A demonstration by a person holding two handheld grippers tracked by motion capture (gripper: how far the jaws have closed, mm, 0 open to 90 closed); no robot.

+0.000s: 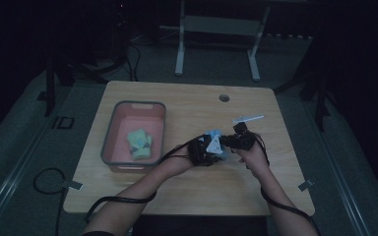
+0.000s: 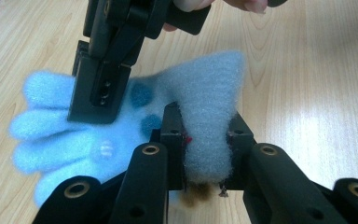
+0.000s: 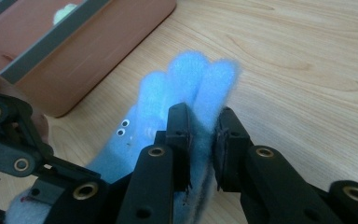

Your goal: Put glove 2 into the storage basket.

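Note:
A light blue fuzzy glove point(image 1: 215, 142) with dark blue dots and two small eyes is held between both grippers just above the wooden table point(image 1: 187, 187), right of centre. My left gripper point(image 2: 205, 133) is shut on the glove's point(image 2: 214, 84) wrist end. My right gripper point(image 3: 203, 125) is shut on the glove's point(image 3: 186, 79) finger end. In the left gripper view the right gripper point(image 2: 95, 100) comes down from the top left onto the fingers. The left gripper point(image 3: 37, 191) shows at the lower left of the right gripper view. In the high view the left gripper point(image 1: 209, 150) and the right gripper point(image 1: 228, 142) meet tip to tip.
A pink bin with a grey rim point(image 1: 107, 132) stands on the table's left half and holds a pale green bundle point(image 1: 139, 143). The bin's wall point(image 3: 88, 51) is close to the glove. A white strip point(image 1: 248, 118) lies beyond the grippers. A cable hole point(image 1: 224, 98) sits near the far edge.

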